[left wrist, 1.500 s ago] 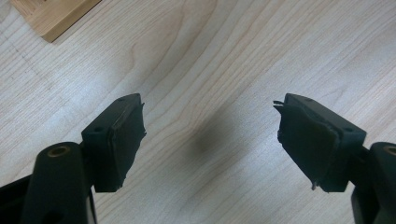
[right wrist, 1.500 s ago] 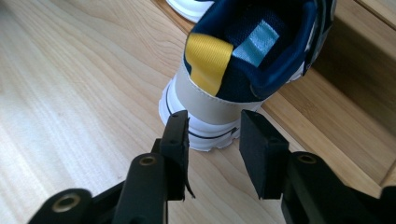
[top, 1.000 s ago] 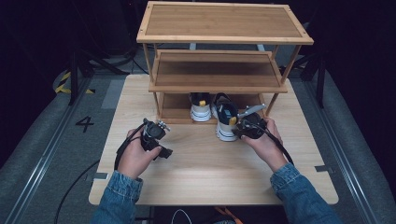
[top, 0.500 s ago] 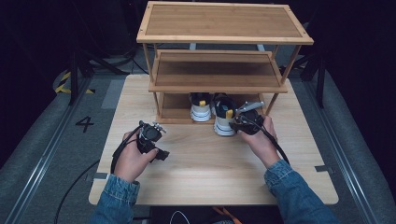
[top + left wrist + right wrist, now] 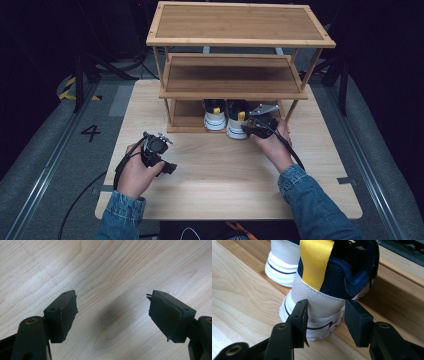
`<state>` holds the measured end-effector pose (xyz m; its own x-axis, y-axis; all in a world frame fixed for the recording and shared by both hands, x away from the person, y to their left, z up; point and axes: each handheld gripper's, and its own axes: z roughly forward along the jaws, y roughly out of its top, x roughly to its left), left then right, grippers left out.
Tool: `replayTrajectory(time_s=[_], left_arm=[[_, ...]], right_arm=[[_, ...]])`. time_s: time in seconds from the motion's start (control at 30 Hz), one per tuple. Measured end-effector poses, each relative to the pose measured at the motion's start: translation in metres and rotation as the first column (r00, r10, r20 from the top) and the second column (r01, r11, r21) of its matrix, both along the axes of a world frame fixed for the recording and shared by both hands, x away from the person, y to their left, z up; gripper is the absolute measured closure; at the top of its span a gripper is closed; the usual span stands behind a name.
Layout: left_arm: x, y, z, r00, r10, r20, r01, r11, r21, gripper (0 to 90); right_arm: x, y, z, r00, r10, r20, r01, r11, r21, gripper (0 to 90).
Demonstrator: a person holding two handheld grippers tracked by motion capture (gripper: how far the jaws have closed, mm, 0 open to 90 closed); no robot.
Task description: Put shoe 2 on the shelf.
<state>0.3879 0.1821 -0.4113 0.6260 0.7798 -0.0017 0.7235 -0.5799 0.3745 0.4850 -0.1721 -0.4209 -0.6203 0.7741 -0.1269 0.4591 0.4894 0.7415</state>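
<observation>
From my remote station I see the table (image 5: 210, 185) in pale, smooth wood with a matt grain. The rack (image 5: 235, 30) is warmer slatted wood. At twelve o'clock from my right gripper (image 5: 325, 322), the near shoe (image 5: 322, 300) shows smooth white leather-like heel, navy knit mesh and a woven yellow cloth tab. The gripper pads (image 5: 359, 325) look matt black.

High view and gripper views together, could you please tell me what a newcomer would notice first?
Most striking is the pair of sneakers with yellow heel loops, tucked under the lowest tier of the wooden shoe rack at the table's far side. The right gripper sits at the heel of the right-hand sneaker, its jaws having just been opening. The left gripper hangs open over bare table.
</observation>
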Motion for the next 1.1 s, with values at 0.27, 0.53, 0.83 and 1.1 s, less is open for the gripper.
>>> replayTrajectory(time_s=[0.27, 0.53, 0.83, 1.1], left_arm=[[0.000, 0.001, -0.001, 0.9999, 0.008, -0.007, -0.008, 1.0000, -0.005, 23.1], [0.002, 0.000, -0.001, 1.0000, -0.007, -0.004, 0.007, 1.0000, 0.001, 23.0], [0.004, -0.004, -0.002, 0.9999, -0.010, -0.010, 0.010, 0.9999, 0.000, 23.0], [0.007, -0.004, -0.002, 0.9999, -0.014, -0.007, 0.014, 0.9999, -0.002, 22.9]], right_arm=[[0.010, 0.002, -0.004, 0.9995, -0.008, 0.032, 0.008, 1.000, -0.003, 49.9], [0.017, 0.002, -0.009, 0.9965, -0.027, 0.079, 0.028, 1.000, -0.010, 48.4], [0.022, 0.003, -0.014, 0.9913, -0.052, 0.121, 0.054, 0.998, -0.012, 46.3], [0.021, 0.002, -0.015, 0.9938, -0.058, 0.094, 0.061, 0.998, -0.029, 48.5]])
